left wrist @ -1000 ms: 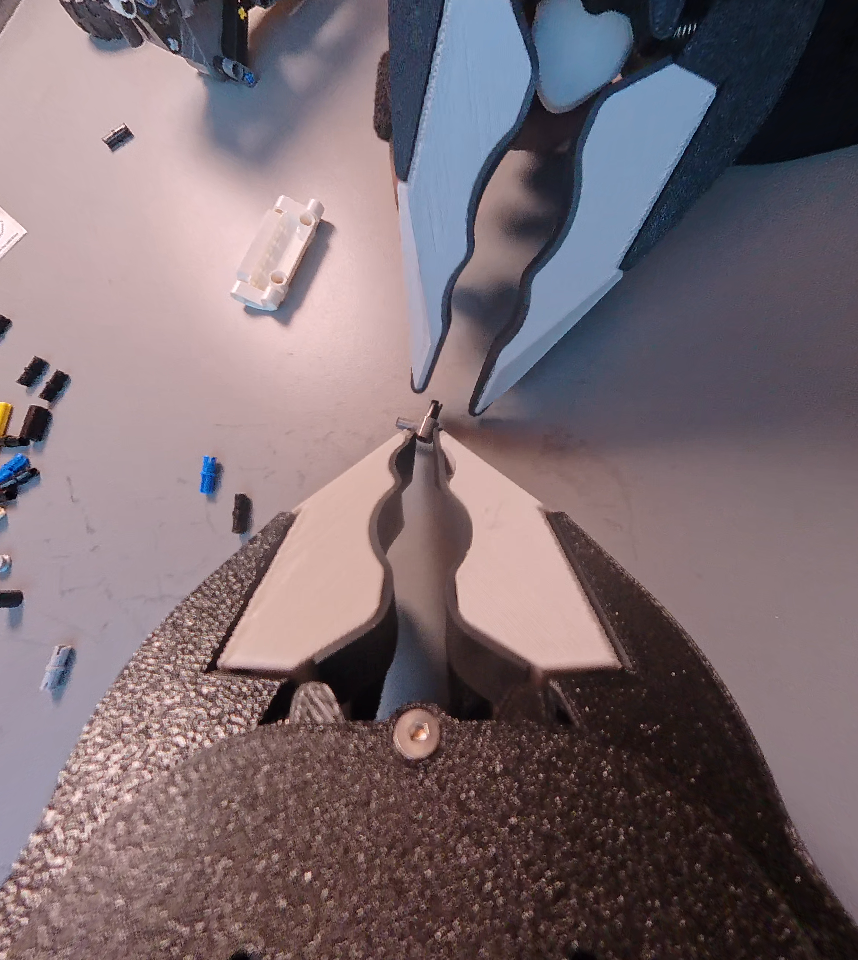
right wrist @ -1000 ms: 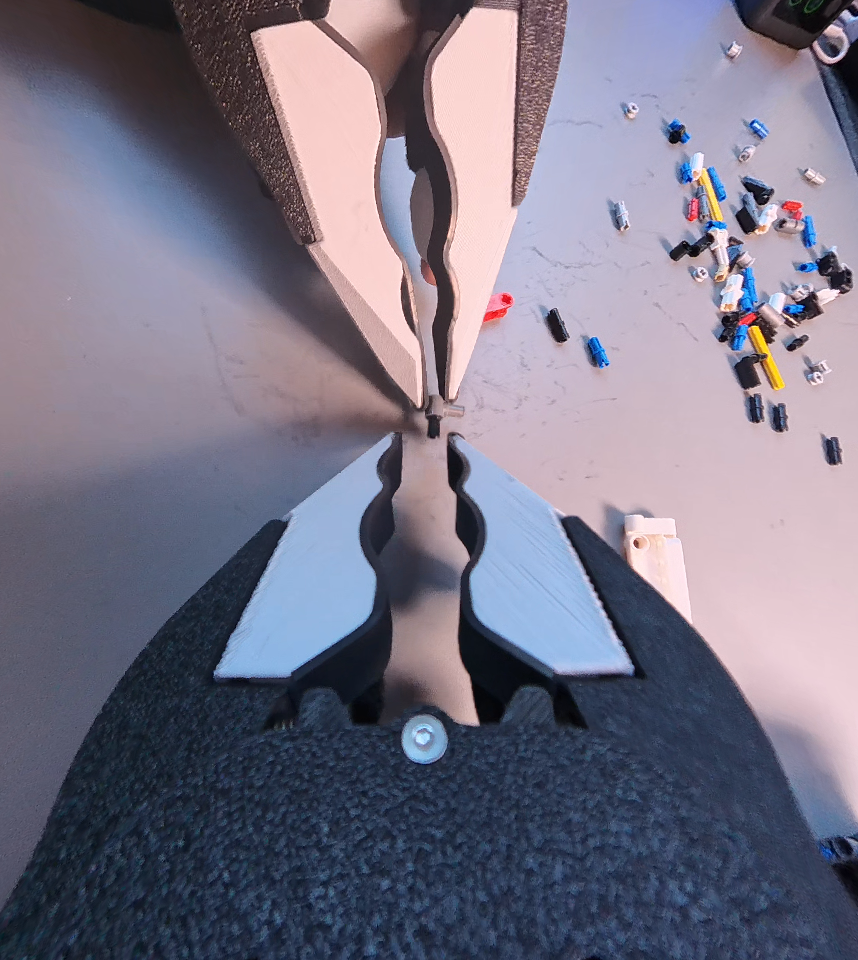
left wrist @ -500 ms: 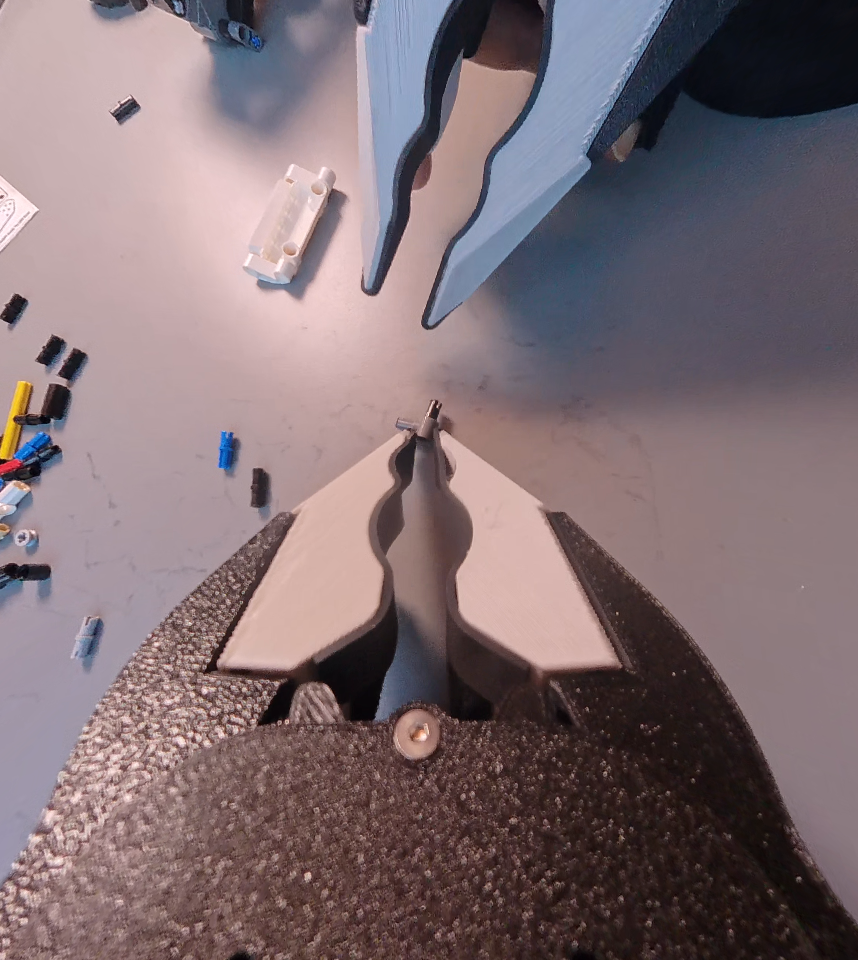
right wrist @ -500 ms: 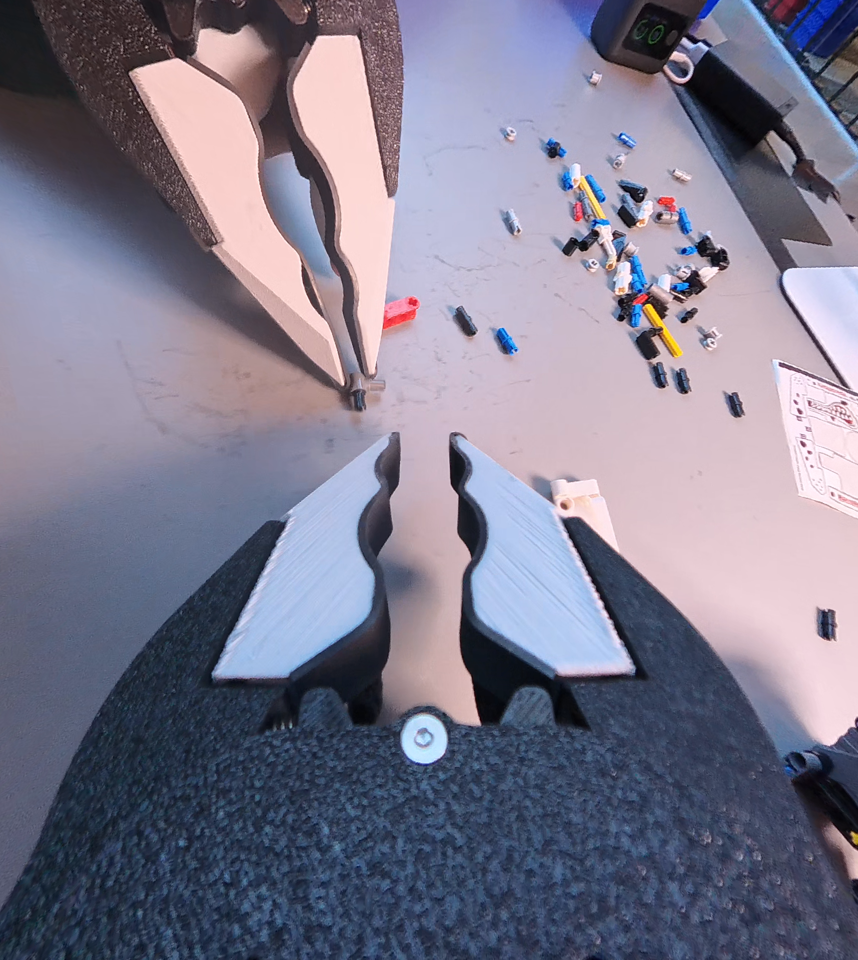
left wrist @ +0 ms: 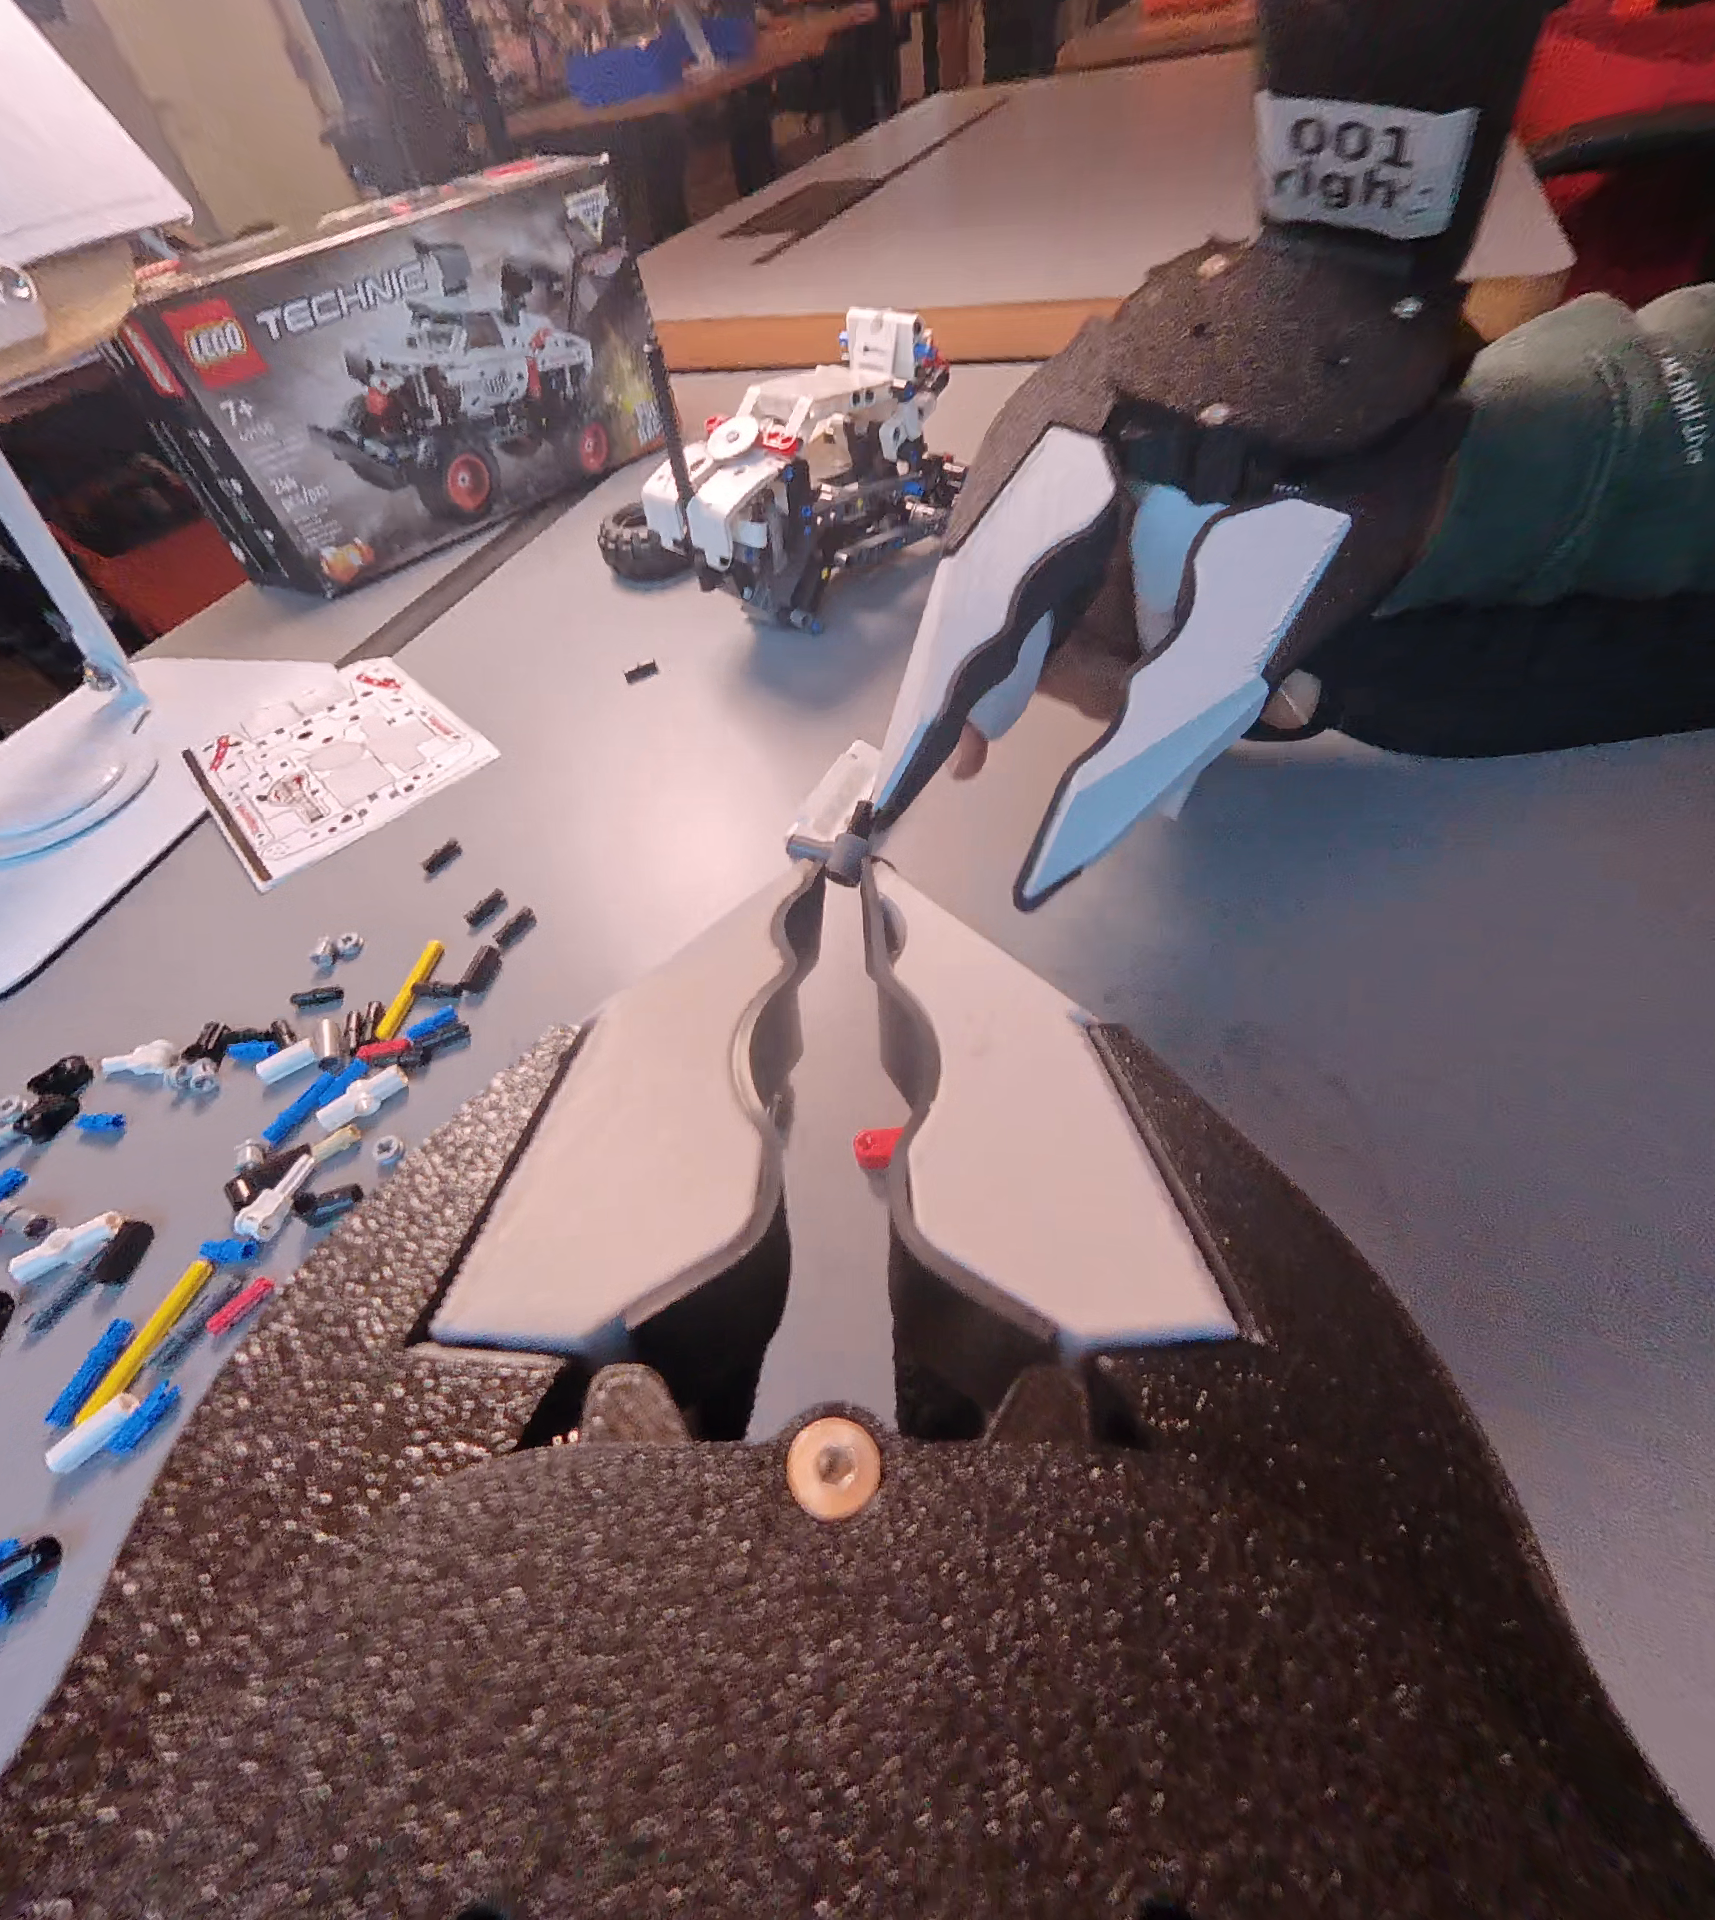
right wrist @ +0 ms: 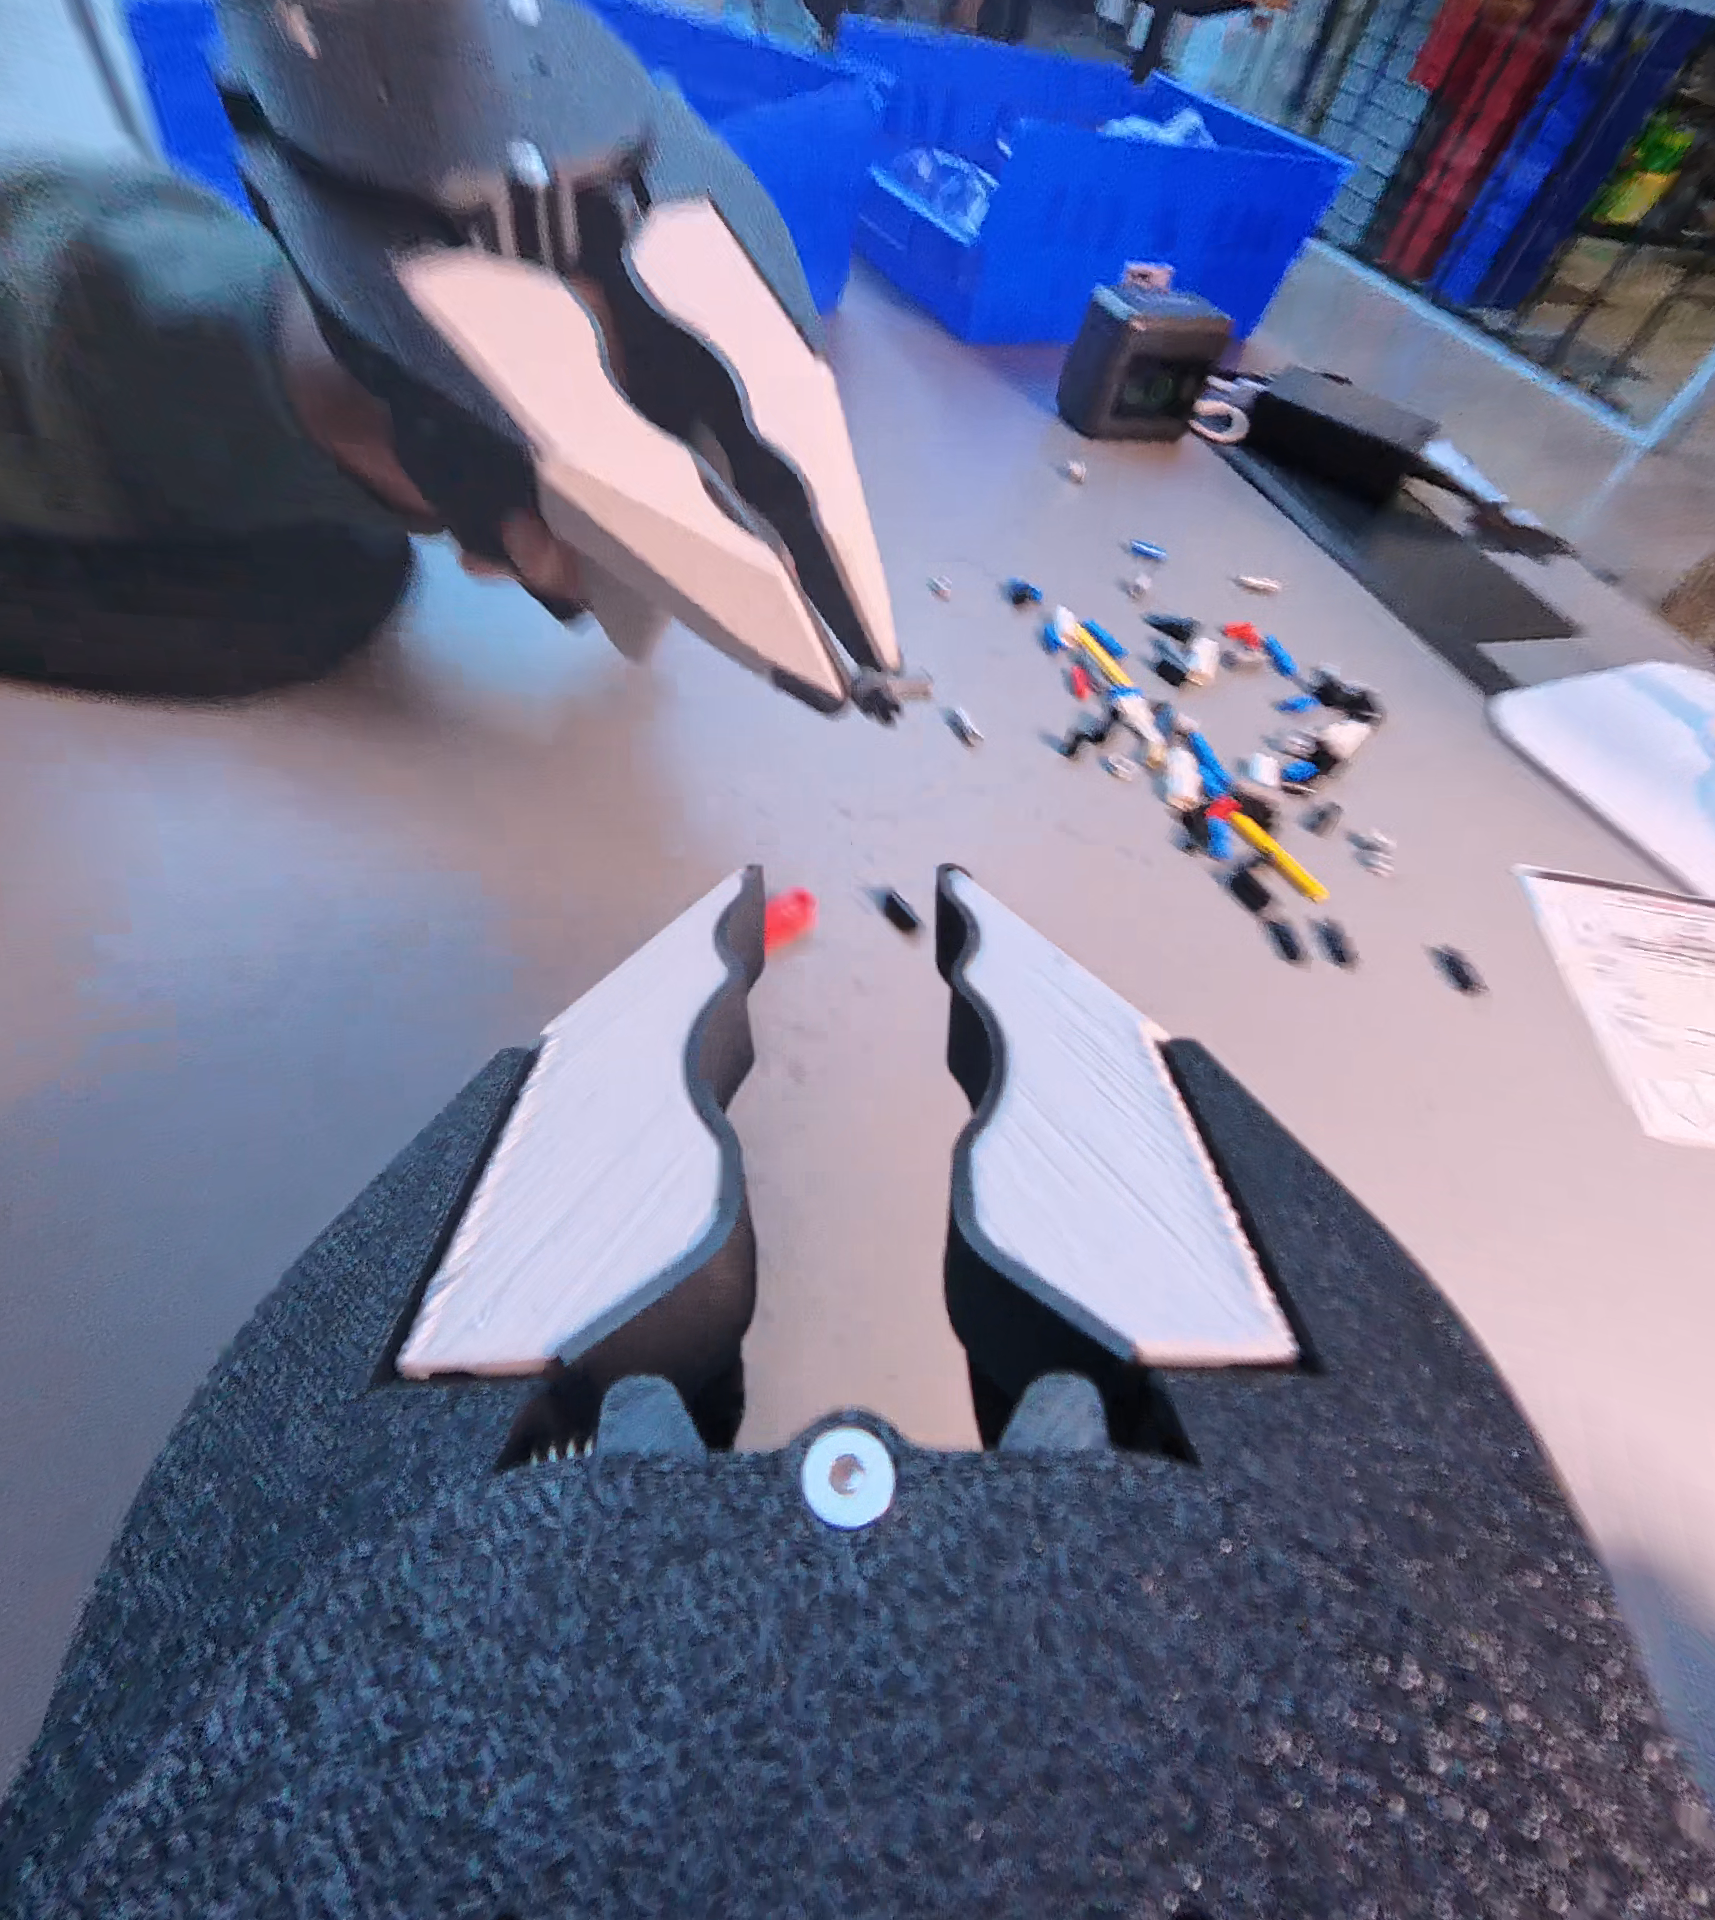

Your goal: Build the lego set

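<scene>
The table [left wrist: 1455,1039] looked smooth and matt grey; the left gripper [left wrist: 840,883] had a rough, pebbled black shell (fingers [left wrist: 666,1143] smooth matt plastic); the far-left box [left wrist: 385,374] was glossy card.

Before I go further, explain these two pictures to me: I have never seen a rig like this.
No robot here: a person holds two hand tools, each with tongs and a camera looking along them. One picture comes from the left tongs, shut on a small grey connector piece. The other comes from the right tongs, open and empty. On the grey table lie scattered small parts, a red piece, a printed sheet, the half-built truck and its box.
</scene>
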`<state>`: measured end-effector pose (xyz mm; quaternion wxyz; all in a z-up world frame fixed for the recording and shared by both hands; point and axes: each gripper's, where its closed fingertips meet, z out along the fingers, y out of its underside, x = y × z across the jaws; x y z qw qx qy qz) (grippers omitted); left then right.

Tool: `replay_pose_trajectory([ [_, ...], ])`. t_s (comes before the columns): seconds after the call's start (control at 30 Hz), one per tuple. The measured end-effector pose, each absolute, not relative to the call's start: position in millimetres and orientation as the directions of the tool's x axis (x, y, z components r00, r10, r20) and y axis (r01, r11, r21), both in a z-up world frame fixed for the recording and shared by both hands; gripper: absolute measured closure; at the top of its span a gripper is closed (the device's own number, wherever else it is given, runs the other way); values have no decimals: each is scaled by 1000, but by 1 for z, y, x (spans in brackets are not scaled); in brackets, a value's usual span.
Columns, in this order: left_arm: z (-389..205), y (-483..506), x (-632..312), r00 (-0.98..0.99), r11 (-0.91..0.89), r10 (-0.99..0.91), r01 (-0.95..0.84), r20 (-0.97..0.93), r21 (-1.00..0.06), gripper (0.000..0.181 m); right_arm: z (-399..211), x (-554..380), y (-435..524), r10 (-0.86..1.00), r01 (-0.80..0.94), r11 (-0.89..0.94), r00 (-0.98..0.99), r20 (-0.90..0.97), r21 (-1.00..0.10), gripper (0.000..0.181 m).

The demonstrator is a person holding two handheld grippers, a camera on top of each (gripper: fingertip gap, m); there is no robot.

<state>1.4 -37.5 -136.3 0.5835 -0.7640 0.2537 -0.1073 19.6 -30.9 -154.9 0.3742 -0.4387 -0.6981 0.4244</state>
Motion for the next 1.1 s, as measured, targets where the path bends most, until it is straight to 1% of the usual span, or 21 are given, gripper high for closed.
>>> replay_pose_trajectory([
  [0.1, -128, -39, 5, 839, -130, -525, -247, -145, -960, 175, -136, 7, -53, 894, 295, -4, -427, -136, -955, 139],
  [0.17, -124, -40, 6, 841, -100, -516, -249, -164, -963, 175, -123, 0, -57, 857, 281, -124, -453, -246, -952, 140],
  [0.23, -120, -39, 1, 851, -76, -490, -259, -190, -963, 175, -117, -6, -56, 840, 280, -179, -456, -295, -943, 142],
  [0.33, -115, -39, -1, 850, -51, -486, -257, -201, -965, 175, -112, -10, -51, 820, 265, -261, -447, -358, -928, 155],
  [0.5, -118, -38, 0, 842, -30, -473, -309, -259, -951, 175, -115, -10, -49, 789, 280, -335, -439, -430, -900, 158],
  [0.63, -119, -39, 2, 831, -17, -479, -331, -283, -943, 175, -115, -7, -47, 750, 291, -387, -453, -482, -875, 165],
  [0.7, -120, -39, 3, 825, -13, -478, -349, -300, -937, 179, -114, -5, -44, 741, 291, -401, -454, -494, -869, 168],
  [0.8, -126, -38, 1, 825, -40, -482, -355, -293, -934, 181, -115, -2, -45, 757, 282, -352, -474, -449, -892, 169],
  [0.83, -128, -38, 2, 825, -60, -501, -334, -262, -941, 180, -116, -1, -46, 776, 273, -319, -475, -415, -908, 169],
  [0.87, -129, -38, 2, 831, -82, -516, -290, -208, -954, 178, -119, 0, -46, 805, 261, -267, -468, -364, -928, 169],
  [0.93, -125, -41, 3, 820, -133, -569, -156, -54, -979, 173, -131, 2, -48, 864, 246, -81, -467, -191, -966, 169],
  [1.0, -118, -46, 4, 775, -195, -620, -4, 120, -981, 166, -140, 5, -54, 879, 217, 101, -477, -15, -971, 169],
  [1.03, -116, -50, 7, 729, -232, -658, 43, 190, -972, 166, -141, 6, -58, 876, 194, 156, -481, 45, -968, 169],
  [1.1, -118, -59, 15, 650, -293, -711, 72, 268, -953, 164, -138, 5, -65, 871, 154, 202, -480, 106, -967, 169],
])
